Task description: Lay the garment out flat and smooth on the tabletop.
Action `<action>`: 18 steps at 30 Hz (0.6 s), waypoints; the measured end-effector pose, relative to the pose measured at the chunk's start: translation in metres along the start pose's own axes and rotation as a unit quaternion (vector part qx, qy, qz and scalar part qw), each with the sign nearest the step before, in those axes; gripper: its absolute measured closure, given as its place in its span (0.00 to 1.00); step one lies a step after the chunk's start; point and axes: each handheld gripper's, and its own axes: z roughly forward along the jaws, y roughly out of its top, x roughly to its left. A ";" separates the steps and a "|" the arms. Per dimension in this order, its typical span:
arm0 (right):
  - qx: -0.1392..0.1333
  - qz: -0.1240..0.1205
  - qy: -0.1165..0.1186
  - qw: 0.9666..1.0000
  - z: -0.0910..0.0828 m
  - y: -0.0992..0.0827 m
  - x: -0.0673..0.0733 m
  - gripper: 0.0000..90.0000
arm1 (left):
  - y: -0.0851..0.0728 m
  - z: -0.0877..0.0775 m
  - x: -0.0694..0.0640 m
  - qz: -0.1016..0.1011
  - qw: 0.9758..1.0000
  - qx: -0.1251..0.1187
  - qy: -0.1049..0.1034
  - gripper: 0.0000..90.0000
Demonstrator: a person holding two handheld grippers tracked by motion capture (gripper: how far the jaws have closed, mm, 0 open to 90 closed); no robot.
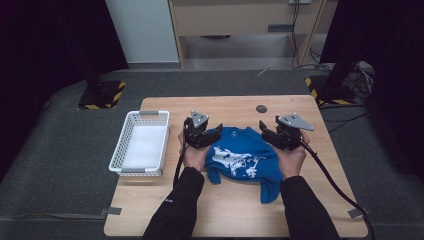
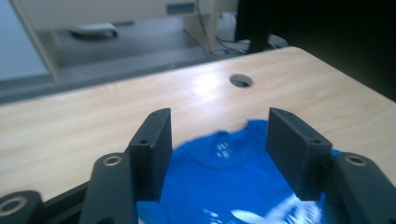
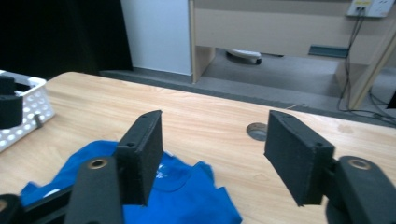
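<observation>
Now a blue T-shirt with a white print lies crumpled near the middle of the wooden desk, its collar toward the far edge and one sleeve trailing toward the person. The left tool sits at the shirt's left shoulder and the right tool at its right shoulder, each held in a hand coming out of a dark sleeve. In the left gripper view, the left tool has its jaws standing wide apart above the collar, with the blue cloth lying below the gap and no pad pressing on it. In the right gripper view, the right tool is likewise spread wide; the T-shirt lies under its left jaw, and bare wood shows between the pads. A white plastic basket stands on the desk's left side, apart from the shirt. A round cable hole sits in the desk beyond the collar.
</observation>
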 end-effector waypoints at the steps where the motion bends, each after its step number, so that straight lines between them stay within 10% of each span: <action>1: -0.001 0.000 0.002 1.000 -0.001 0.000 0.000 0.37 | -0.001 -0.002 0.000 0.000 1.000 -0.001 -0.001 0.43; 18: -0.003 0.007 0.046 0.999 -0.030 -0.004 -0.011 0.11 | -0.018 -0.062 0.012 0.031 0.999 0.028 -0.028 0.26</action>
